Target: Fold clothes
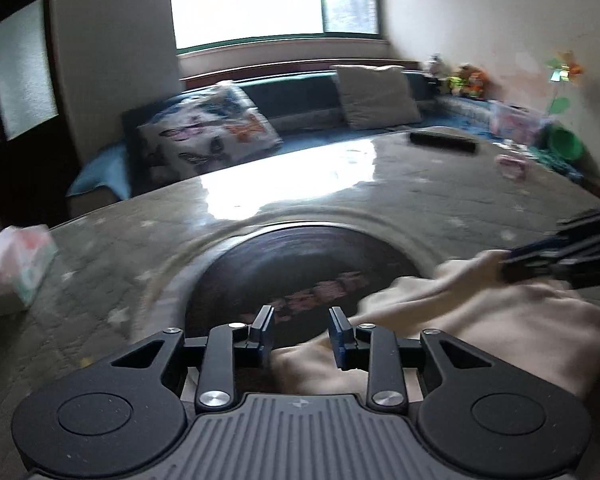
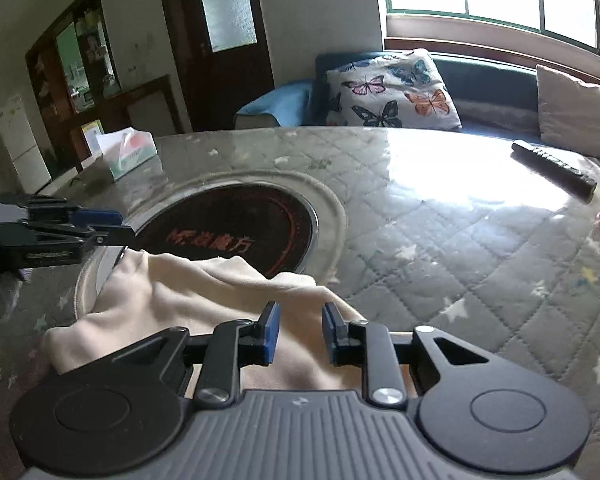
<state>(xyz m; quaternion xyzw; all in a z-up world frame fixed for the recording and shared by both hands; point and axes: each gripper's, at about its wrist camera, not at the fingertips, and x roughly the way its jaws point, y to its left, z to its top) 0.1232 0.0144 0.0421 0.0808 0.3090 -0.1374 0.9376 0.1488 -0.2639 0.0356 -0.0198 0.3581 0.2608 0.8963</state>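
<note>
Perhaps "魔方" on hotplate [image 2: 228,228]

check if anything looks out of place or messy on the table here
The cream garment lies crumpled, and its far edge drapes onto the dark round cooktop set in the table, an odd spot for cloth. Both tongs, left and right, are open above it. Nothing looks spilled or damaged.

Home living room – sofa [image 2: 480,76], cushions [image 2: 392,90]

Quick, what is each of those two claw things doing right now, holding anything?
Left gripper: open, nothing pinched; cream garment lies just below it.
Right gripper: open, over the same garment, not gripping it.
</note>
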